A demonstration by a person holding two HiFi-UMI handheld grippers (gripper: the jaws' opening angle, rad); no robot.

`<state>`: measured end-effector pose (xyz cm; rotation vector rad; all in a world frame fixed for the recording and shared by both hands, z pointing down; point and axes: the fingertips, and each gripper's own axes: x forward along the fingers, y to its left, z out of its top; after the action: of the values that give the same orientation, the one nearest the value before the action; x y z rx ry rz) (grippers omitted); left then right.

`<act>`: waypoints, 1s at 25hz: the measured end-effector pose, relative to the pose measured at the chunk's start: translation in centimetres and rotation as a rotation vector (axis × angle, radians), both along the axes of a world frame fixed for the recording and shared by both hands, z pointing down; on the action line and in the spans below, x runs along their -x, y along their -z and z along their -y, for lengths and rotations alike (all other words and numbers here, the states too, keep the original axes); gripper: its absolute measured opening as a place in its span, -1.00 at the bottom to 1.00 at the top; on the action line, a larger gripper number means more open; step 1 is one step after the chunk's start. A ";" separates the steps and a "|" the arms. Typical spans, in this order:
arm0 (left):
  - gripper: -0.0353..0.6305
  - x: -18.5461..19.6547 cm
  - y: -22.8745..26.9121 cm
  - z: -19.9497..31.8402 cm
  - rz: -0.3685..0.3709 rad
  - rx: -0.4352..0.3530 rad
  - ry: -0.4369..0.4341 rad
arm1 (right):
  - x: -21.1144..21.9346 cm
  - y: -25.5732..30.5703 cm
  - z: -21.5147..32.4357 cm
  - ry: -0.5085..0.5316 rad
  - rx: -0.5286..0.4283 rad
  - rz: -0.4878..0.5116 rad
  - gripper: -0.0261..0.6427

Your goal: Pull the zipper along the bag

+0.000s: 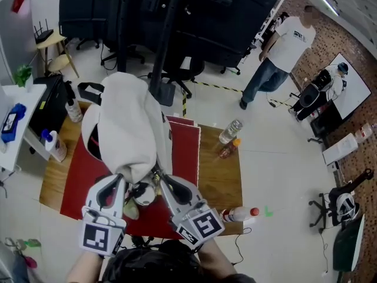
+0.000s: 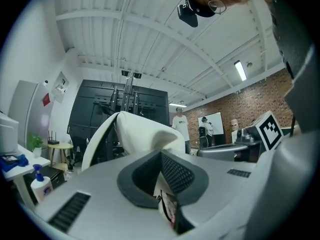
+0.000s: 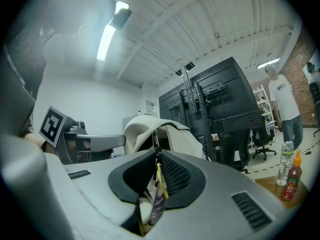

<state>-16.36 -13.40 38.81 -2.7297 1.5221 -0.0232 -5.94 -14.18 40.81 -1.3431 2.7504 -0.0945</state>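
**A:** Where is the bag point(image 1: 126, 122)?

**B:** It is white. It stands up on a red mat point(image 1: 79, 170) on the wooden table point(image 1: 227, 175).

**A:** What is the left gripper point(image 1: 122, 180) doing?

**B:** Its jaws are pressed tight together on the near edge of the bag.

**A:** And the right gripper point(image 1: 160, 180)?

**B:** It is just beside the left one. Its jaws are nearly together. They pinch the zipper pull point(image 3: 159, 181), which hangs from a little metal ring point(image 3: 155, 142) on the bag.
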 end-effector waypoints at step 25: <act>-0.80 -1.0 -1.4 2.5 0.026 0.060 0.151 | 2.9 -2.6 2.1 0.372 0.070 -0.174 -0.45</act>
<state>-15.35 -15.89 40.20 -2.6403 1.7438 -0.1076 -8.87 -16.25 43.45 -0.8720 3.1406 -0.1008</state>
